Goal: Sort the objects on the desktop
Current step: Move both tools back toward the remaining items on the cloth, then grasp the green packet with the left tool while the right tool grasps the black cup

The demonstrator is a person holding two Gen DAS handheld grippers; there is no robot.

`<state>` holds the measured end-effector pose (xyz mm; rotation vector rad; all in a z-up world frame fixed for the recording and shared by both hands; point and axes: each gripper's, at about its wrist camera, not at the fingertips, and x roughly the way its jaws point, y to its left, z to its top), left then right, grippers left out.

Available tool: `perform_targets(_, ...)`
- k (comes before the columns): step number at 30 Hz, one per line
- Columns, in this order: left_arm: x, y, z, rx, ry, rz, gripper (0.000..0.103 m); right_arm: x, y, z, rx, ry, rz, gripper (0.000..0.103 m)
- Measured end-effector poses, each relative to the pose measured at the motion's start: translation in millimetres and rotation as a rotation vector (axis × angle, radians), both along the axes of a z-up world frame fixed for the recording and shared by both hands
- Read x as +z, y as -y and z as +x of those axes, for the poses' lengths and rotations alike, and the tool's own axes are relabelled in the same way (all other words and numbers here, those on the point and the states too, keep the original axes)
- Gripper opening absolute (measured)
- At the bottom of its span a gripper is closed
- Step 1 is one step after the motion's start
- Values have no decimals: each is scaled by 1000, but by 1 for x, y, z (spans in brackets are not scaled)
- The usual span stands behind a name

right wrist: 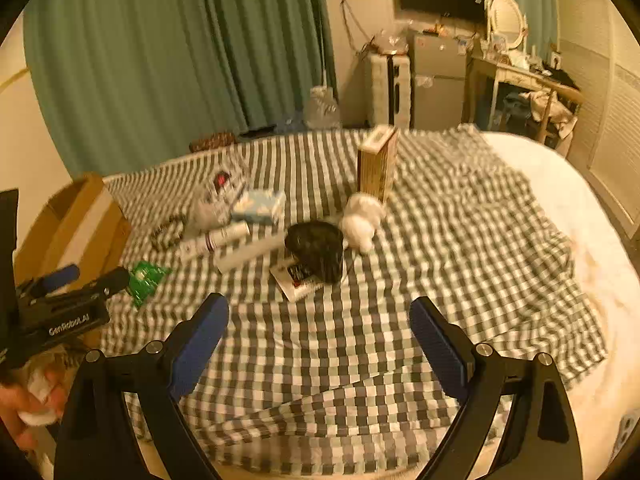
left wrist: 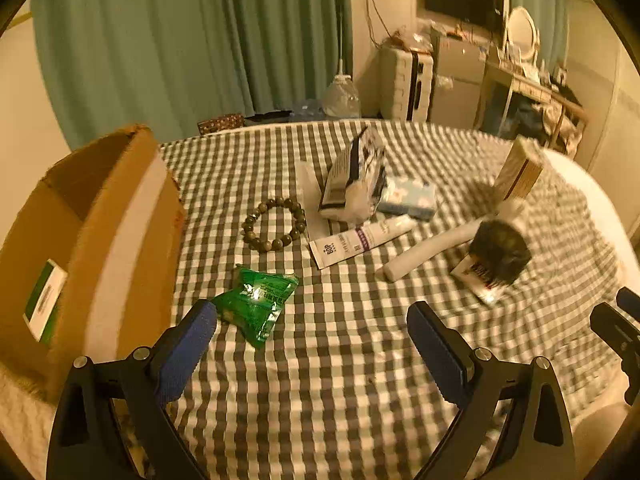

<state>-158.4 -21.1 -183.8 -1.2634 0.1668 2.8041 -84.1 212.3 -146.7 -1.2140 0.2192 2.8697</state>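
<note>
Objects lie on a checked cloth [left wrist: 320,360]. A green packet [left wrist: 258,304] lies just ahead of my left gripper [left wrist: 312,332], which is open and empty; its left finger is almost at the packet. Farther off are a bead bracelet [left wrist: 275,224], a white tube [left wrist: 360,242], a white roll [left wrist: 428,250], a foil bag [left wrist: 354,178], a blue tissue pack [left wrist: 408,198] and a dark round object [left wrist: 502,250] on a small booklet [left wrist: 478,278]. My right gripper [right wrist: 320,328] is open and empty, short of the dark object [right wrist: 316,250]. A white plush toy [right wrist: 362,218] lies by an upright box [right wrist: 378,164].
An open cardboard box [left wrist: 100,240] stands at the cloth's left edge, also in the right wrist view [right wrist: 72,224]. The left gripper shows at the left in the right wrist view [right wrist: 68,296]. Green curtains [left wrist: 180,40], a small fridge and a desk stand behind the bed.
</note>
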Motion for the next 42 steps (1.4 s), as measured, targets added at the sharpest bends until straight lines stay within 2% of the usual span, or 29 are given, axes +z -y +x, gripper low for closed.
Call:
perform_targets(7, -38, 21, -23, 41, -31, -57, 99, -40, 2, -36, 44, 37, -5, 92)
perform_targets(13, -67, 47, -50, 118, 37, -33, 99, -58, -1, -73, 46, 25, 41, 92)
perform_targets(18, -79, 47, -56, 99, 74, 5, 99, -70, -4, -98, 46, 29, 50, 92)
perform_targets(22, -92, 47, -66, 102, 96, -19, 99, -79, -3, -113, 51, 40, 45, 92)
perform_targets(25, -96, 51, -78, 123, 91, -3, 99, -85, -1, -122, 67, 46, 48, 84)
perform_targets(28, -100, 54, -84, 129, 89, 19, 99, -89, 2, -127, 85, 66, 42, 64)
perform_targets(30, -100, 54, -81, 121, 79, 25, 91, -92, 4, -128, 99, 73, 38, 52)
perform_targets(32, -96, 52, -76, 105, 51, 16, 54, -92, 6, -128, 103, 74, 50, 52)
perform_targets(35, -94, 51, -72, 81, 46, 18, 46, -91, 6, -128, 98, 78, 39, 52)
perform_targets(42, -83, 46, -61, 58, 43, 33, 43, -83, 4, -119, 82, 62, 26, 51)
